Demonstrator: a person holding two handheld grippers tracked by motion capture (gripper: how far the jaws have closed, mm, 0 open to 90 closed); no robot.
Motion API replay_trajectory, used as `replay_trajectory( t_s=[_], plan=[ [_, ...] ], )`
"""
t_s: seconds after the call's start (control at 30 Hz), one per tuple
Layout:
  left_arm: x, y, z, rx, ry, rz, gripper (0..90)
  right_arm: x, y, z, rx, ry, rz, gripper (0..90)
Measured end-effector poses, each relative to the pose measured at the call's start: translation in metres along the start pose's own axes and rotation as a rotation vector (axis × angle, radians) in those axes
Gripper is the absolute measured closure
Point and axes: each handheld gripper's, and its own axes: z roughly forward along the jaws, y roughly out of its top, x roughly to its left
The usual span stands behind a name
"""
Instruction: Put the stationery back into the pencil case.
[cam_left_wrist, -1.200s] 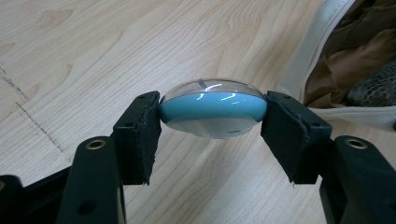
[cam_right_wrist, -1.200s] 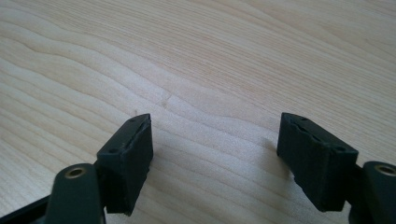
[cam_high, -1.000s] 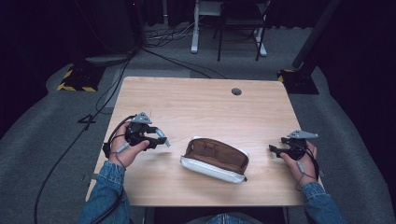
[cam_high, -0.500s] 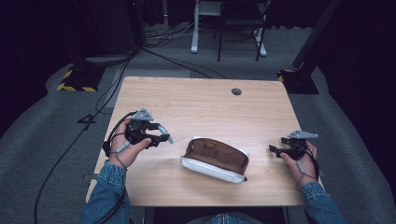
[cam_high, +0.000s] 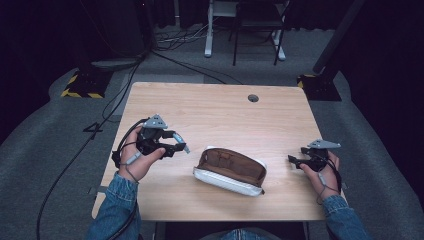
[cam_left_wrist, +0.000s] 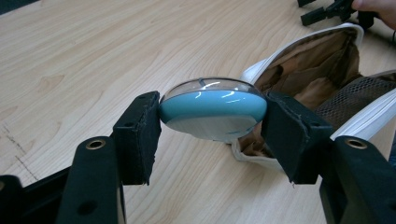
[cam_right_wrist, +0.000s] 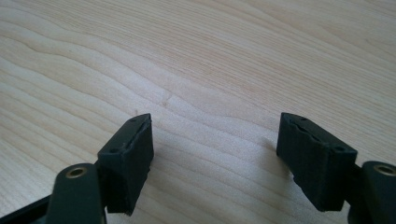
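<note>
The blue compact (cam_left_wrist: 212, 108), pinched in the left tongs (cam_left_wrist: 213, 122), hangs at nine o'clock of the open pouch (cam_high: 231, 170); it should tip in level. The right tongs (cam_right_wrist: 215, 154) rest spread at three o'clock.

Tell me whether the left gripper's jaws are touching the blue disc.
Touching. The left gripper view shows the left gripper with both black pads pressed against opposite edges of the blue disc, holding it above the table near the open pouch.

wooden table (cam_high: 215, 110), grey carpet (cam_high: 50, 145); yellow-striped stand base (cam_high: 82, 85), floor cables (cam_high: 170, 42)
</note>
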Motion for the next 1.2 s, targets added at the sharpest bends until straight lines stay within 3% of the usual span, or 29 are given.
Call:
replay_trajectory(
  t_s=[0.67,0.97,1.2],
  plan=[
    [-0.040,0.026,0.014,0.000,-0.060,0.064,38.2,0.000,0.000,0.000,0.000,0.000,0.000,27.5],
    [-0.056,0.036,0.027,0.011,-0.090,0.077,38.2,0.000,0.000,0.000,0.000,0.001,-0.001,27.4],
    [-0.067,0.039,0.038,0.014,-0.112,0.065,38.2,0.000,0.000,0.000,0.000,0.001,-0.001,27.5]
  ],
)
